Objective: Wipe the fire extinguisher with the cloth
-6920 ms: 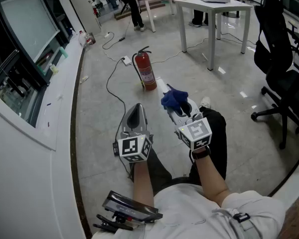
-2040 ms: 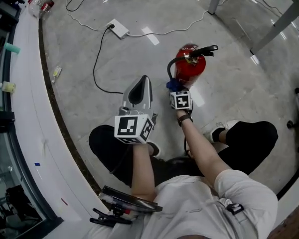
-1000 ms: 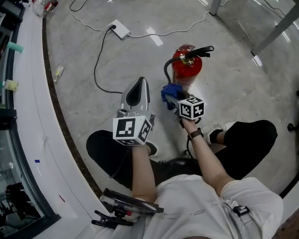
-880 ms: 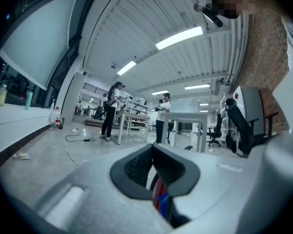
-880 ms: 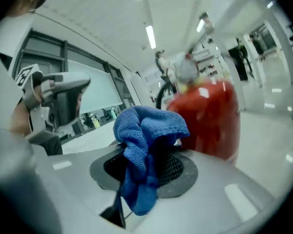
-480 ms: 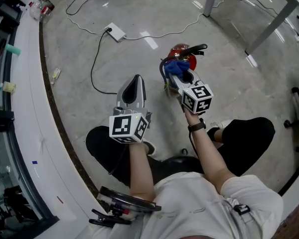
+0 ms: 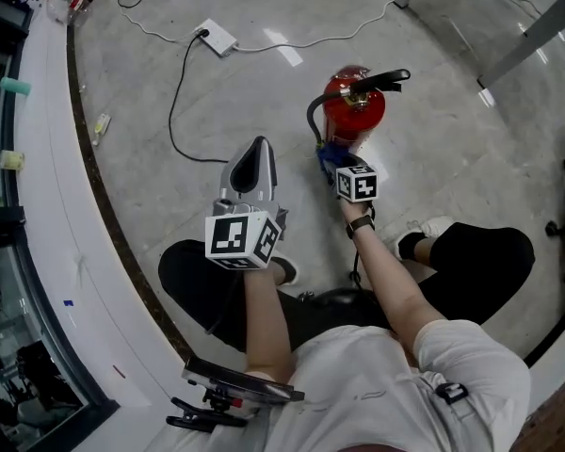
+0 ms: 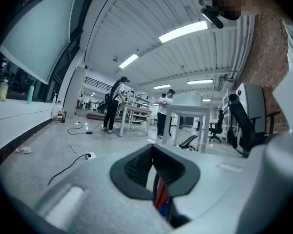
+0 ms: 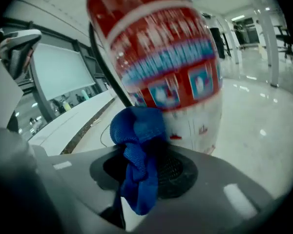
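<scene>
right gripper (image 9: pixel 141 167) clamps cloth (image 9: pixel 136 140), wad ahead of fingers (image 9: pixel 183 172) so fabric meets fire extinguisher (image 9: pixel 171 57) | left gripper (image 7: pixel 256 151) closed, empty; I judge it parked clear

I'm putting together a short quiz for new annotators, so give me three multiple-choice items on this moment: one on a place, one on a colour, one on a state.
1. Where does the fire extinguisher stand?
A. On a table
B. On the floor, just beyond the right gripper
C. On the white ledge

2. What colour is the cloth?
A. Blue
B. Yellow
C. White

3. What state is the right gripper in?
A. Open and empty
B. Shut on a cable
C. Shut on the cloth

Answers:
1 B: the head view shows the red cylinder upright on the grey floor, just past the gripper's tip.
2 A: the right gripper view shows blue fabric in front of the red cylinder.
3 C: in that same view the jaws pinch the bunched cloth between them.
</scene>
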Motion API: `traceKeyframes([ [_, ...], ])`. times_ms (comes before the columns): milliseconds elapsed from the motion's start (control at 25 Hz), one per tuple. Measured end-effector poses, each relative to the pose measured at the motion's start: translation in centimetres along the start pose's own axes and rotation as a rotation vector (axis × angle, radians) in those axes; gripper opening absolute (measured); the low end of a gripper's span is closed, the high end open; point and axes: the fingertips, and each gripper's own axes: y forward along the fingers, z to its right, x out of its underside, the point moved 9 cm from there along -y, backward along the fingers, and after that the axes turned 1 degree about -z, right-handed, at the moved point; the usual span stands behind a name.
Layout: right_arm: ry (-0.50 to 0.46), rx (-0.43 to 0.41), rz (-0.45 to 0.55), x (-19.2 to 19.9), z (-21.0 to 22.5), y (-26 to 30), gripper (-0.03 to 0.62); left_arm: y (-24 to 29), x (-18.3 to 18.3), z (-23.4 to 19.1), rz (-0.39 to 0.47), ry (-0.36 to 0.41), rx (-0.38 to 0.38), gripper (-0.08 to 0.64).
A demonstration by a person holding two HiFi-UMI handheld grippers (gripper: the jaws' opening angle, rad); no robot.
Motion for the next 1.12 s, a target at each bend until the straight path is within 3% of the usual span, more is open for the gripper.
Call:
traceKeyframes([
  [240, 0.187, 0.094, -0.208, 7.0, 4.8, 7.1, 0.132, 0.7, 1.1, -1.2, -0.053, 0.002, -0.028, -0.005],
  [400, 0.258, 0.086, -0.301, 9.1, 7.2, 9.2, 0.133, 0.4, 1.9, -1.3, -0.079, 0.005, -0.041, -0.005],
  [520, 0.224, 0.037, -0.369, 8.5, 7.8, 9.2, 0.13, 0.3, 1.7, -1.2, -0.065, 0.009, -0.043, -0.005],
  [600, 0.186, -0.014, -0.363, 7.7, 7.1, 7.7, 0.129, 0.2, 1.3, -0.8, -0.043, 0.002, -0.037, -0.005],
  [720, 0.118, -0.123, -0.205, 4.6, 3.8, 3.1, 0.129, -0.1, 0.7, 0.0, -0.011, -0.009, -0.018, -0.005],
  [800, 0.025, -0.152, -0.065, 1.2, 0.5, -1.8, 0.129, -0.2, 0.3, 0.7, 0.002, -0.013, 0.0, -0.005],
  [1000, -0.275, -0.089, 0.335, -8.3, -6.4, -14.4, 0.13, -0.2, -0.6, 2.5, 0.028, -0.013, 0.049, -0.005],
  [1120, -0.485, -0.005, 0.484, -14.4, -8.4, -18.5, 0.13, -0.2, -0.8, 3.2, 0.041, -0.025, 0.061, -0.005],
])
